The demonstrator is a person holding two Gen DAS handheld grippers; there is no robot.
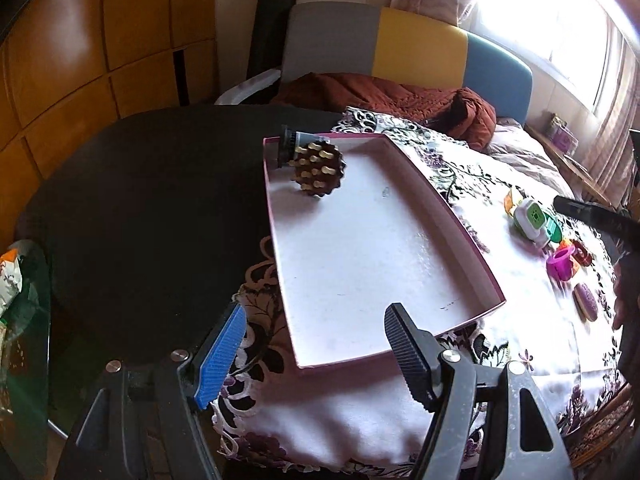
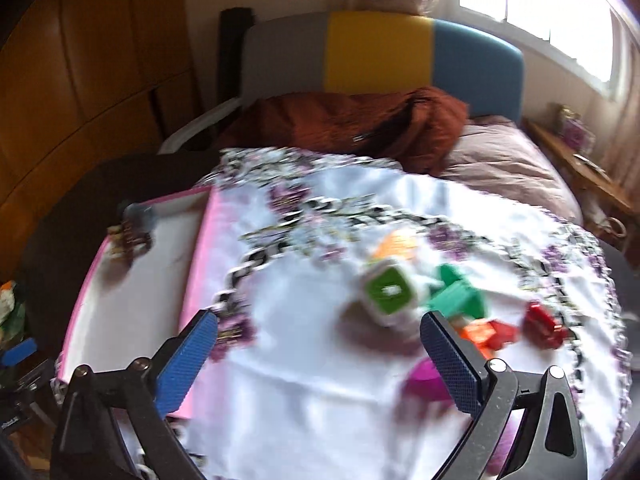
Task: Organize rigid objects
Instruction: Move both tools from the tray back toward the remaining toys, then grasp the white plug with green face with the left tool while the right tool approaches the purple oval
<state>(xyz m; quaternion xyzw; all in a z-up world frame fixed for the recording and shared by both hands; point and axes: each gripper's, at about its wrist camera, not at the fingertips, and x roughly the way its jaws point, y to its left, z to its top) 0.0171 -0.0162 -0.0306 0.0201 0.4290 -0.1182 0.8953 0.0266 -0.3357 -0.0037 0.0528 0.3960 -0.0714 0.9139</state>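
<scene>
A shallow pink box [image 1: 380,248] lies on the floral cloth. A brown round brush with pale pegs [image 1: 318,174] and a grey-black cylinder [image 1: 292,146] rest in its far corner. My left gripper [image 1: 316,356] hangs open above the box's near edge, holding nothing. To the right lie small toys: a white cube with a green face [image 1: 530,216], a magenta cup [image 1: 562,264] and a purple oval [image 1: 586,302]. In the blurred right wrist view my right gripper [image 2: 320,360] is wide open and empty over the cloth, with the cube [image 2: 388,290], a green piece [image 2: 460,296], a red piece [image 2: 544,326] and the box [image 2: 132,300] ahead.
The floral cloth [image 1: 360,412] covers part of a dark round table [image 1: 140,200]. Behind it is a bed with a rust quilt [image 1: 400,100] and a grey, yellow and blue headboard. Wooden cupboards fill the left. A glass side table [image 1: 28,320] stands low at the left.
</scene>
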